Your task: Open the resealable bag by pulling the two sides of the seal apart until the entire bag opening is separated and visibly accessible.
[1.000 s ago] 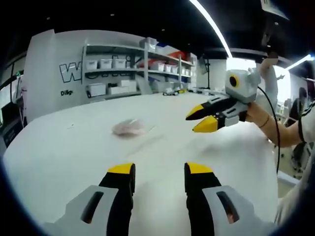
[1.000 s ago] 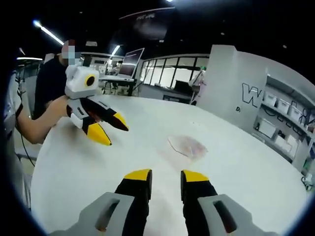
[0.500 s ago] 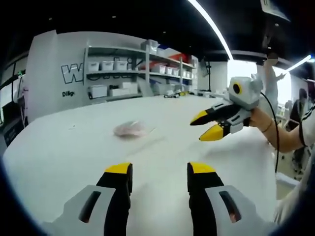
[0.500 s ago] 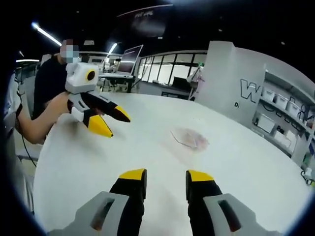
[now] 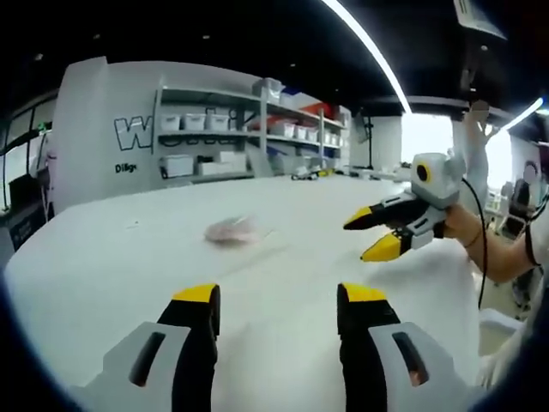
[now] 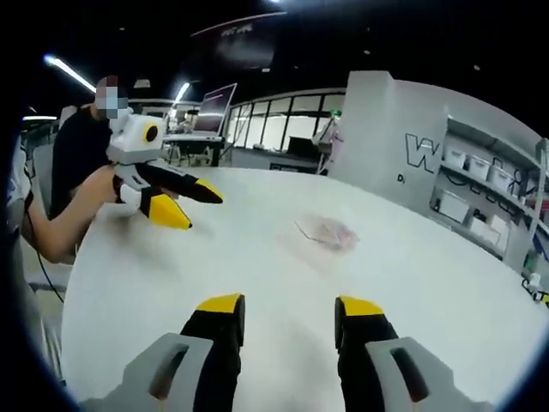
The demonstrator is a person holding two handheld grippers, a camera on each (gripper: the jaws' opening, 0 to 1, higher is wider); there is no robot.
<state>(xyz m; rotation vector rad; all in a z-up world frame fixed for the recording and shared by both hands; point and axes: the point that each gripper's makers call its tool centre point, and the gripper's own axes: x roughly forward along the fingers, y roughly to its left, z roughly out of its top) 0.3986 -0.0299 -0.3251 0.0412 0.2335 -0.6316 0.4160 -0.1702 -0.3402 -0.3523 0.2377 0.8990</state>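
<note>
The resealable bag (image 5: 230, 229) lies flat on the white bench (image 5: 103, 275), out toward the middle, well apart from both claws; its seal is too small and blurred to judge. The left claw (image 5: 279, 296) hangs over the near edge of the bench with its 2 jaws spread and nothing between them. The right claw (image 6: 279, 307) is likewise spread and empty above the bench. Shelving (image 5: 223, 137) stands beyond the far edge.

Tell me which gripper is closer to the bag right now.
Too close to call: the left gripper and right gripper both hover open short of the bag on the white table, neither touching it.
</note>
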